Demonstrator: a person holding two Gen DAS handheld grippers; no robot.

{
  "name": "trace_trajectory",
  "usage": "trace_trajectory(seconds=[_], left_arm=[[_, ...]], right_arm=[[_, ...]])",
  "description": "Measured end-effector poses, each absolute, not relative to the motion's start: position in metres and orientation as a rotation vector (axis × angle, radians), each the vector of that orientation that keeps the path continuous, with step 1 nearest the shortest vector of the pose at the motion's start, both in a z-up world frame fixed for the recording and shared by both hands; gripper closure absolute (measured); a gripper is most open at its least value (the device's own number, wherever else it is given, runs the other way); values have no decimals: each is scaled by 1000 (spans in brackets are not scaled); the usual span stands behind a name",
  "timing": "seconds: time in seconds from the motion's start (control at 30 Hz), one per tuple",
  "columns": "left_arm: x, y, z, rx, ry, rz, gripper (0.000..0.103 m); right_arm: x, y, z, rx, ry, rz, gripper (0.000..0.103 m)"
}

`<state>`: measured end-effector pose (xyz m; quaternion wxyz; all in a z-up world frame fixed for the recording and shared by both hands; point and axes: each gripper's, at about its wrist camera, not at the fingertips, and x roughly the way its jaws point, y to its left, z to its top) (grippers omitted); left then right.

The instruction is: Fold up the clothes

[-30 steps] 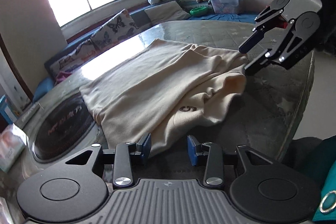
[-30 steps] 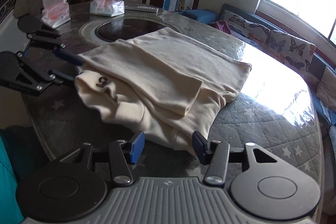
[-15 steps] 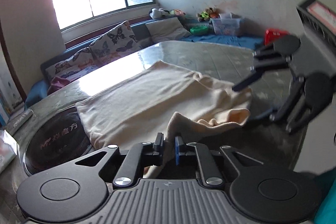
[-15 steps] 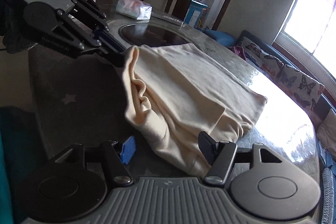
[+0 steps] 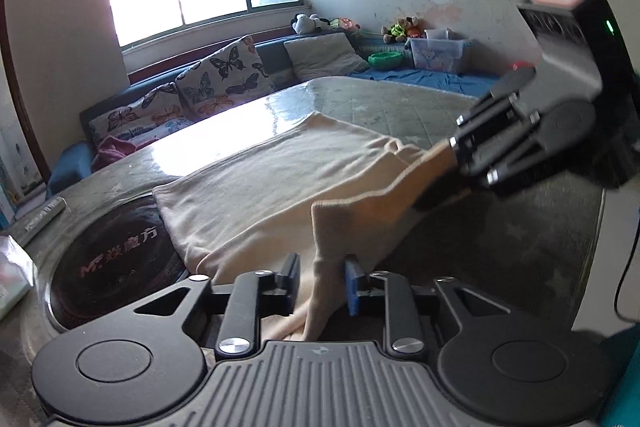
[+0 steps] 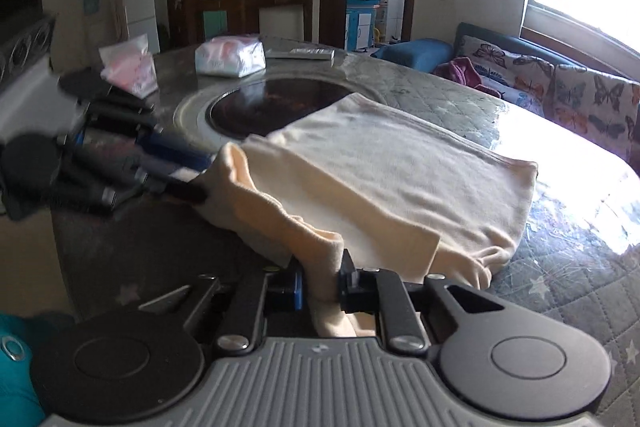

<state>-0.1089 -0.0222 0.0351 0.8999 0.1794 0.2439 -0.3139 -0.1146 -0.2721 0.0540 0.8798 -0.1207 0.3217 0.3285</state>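
A cream garment (image 5: 260,187) (image 6: 400,163) lies partly folded on the quilted table (image 5: 400,103) (image 6: 560,267). Its near edge is raised off the table and stretched between both grippers. In the left wrist view a fold of it stands between the pads of my left gripper (image 5: 323,281), whose jaws are opening while the cloth still hangs from them. The right wrist view shows that left gripper (image 6: 196,187) pinching one lifted corner. My right gripper (image 6: 320,285) (image 5: 440,175) is closing, its pads pressed on the other corner.
A round black hob (image 5: 112,259) (image 6: 272,103) is set in the table beside the garment. Two tissue packs (image 6: 230,57) (image 6: 128,67) and a remote (image 6: 304,53) lie beyond it. A sofa with butterfly cushions (image 5: 220,83) runs under the window.
Both grippers went from open above the near edge to gripping it: the left first, then the right. That edge, which lay flat, now hangs raised between them.
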Motion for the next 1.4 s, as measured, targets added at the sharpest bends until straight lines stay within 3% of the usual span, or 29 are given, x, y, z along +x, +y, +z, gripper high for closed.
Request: trace_trajectory(seconds=[0.3,0.4,0.5,1.03,1.4], left_arm=[[-113,-23,15,536,485,-642,70],[-113,-20,13,554,487,-651,92],[-114,-15,17,514,483,-648,96],[-178,5,70,409,528,-767,97],[-104,3,89,349,445,-654,97]], right_arm=[[-110,-275,58,-204,677,669,91],[-113,-276,57,-196,660,665,93],[-118,-275,58,-198,643,667,94],[-193,-292,104,-210,644,783,94],[-124,-277,138,-256,598,741,94]])
